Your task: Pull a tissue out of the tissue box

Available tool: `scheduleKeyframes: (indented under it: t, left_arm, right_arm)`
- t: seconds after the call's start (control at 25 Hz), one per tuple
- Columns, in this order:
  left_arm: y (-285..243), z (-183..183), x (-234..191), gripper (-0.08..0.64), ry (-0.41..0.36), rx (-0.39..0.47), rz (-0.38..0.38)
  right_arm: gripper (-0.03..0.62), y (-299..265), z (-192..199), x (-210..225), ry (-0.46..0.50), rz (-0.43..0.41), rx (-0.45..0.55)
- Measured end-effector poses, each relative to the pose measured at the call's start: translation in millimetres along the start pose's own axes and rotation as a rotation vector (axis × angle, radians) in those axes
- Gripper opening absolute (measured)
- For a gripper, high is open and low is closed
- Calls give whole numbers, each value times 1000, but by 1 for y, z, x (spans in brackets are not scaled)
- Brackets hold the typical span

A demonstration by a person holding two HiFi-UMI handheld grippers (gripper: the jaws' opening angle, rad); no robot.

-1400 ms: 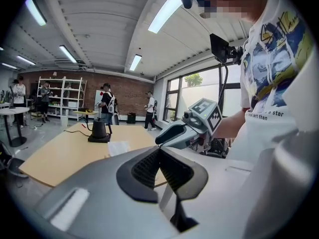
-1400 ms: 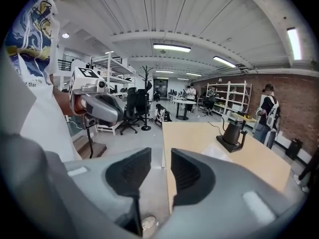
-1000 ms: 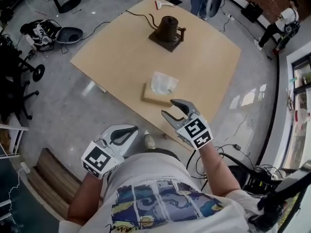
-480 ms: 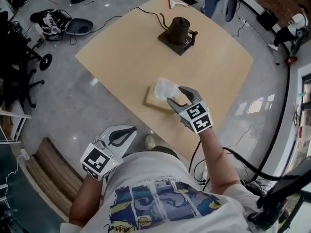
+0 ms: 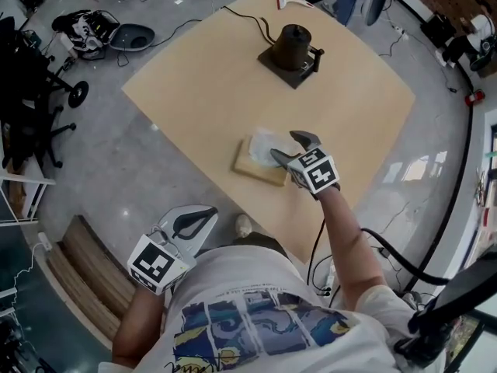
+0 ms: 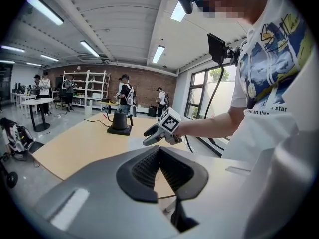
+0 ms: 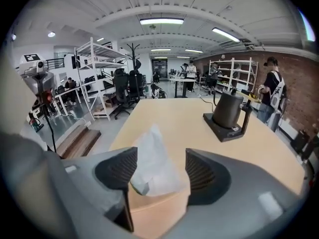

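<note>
A tan tissue box [image 5: 256, 165] lies near the front edge of the wooden table [image 5: 202, 92], with a white tissue [image 5: 265, 141] standing up from its top. My right gripper [image 5: 290, 148] is at the box, open, and its jaws have just been opening. In the right gripper view the tissue [image 7: 152, 163] rises between the two spread pads above the box [image 7: 159, 210], and neither pad presses on it. My left gripper [image 5: 194, 220] hangs off the table beside my torso, shut with nothing in it; the right gripper [image 6: 162, 131] shows beyond it.
A black kettle on its base [image 5: 293, 47] stands at the table's far side with a cable [image 5: 241, 18] trailing left. A small white object [image 5: 291, 1] lies at the far edge. Office chairs [image 5: 31, 92] and gear stand on the floor at left. People stand far behind.
My right gripper has moved forward and down over the table to the tissue box, and its jaws stand wider. The left gripper has barely shifted.
</note>
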State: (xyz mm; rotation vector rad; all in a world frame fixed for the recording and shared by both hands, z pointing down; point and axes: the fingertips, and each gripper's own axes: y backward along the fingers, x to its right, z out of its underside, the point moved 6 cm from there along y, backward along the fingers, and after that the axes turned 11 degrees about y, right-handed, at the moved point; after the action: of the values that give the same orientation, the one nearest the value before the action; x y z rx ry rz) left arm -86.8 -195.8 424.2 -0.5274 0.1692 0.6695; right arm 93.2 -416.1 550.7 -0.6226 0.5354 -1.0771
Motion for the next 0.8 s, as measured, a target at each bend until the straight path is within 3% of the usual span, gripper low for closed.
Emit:
scheduleKeyframes:
  t: [0.4,0.8]
  left_arm:
    - [-2,-4,-4,2,6,-7,-5]
    - [7,-2,-6,2,4,-1,-10]
  right_arm:
    - [278,-22,12,6,-63,-115,-5]
    - [58,-17,11,-3,-35,-97,-7]
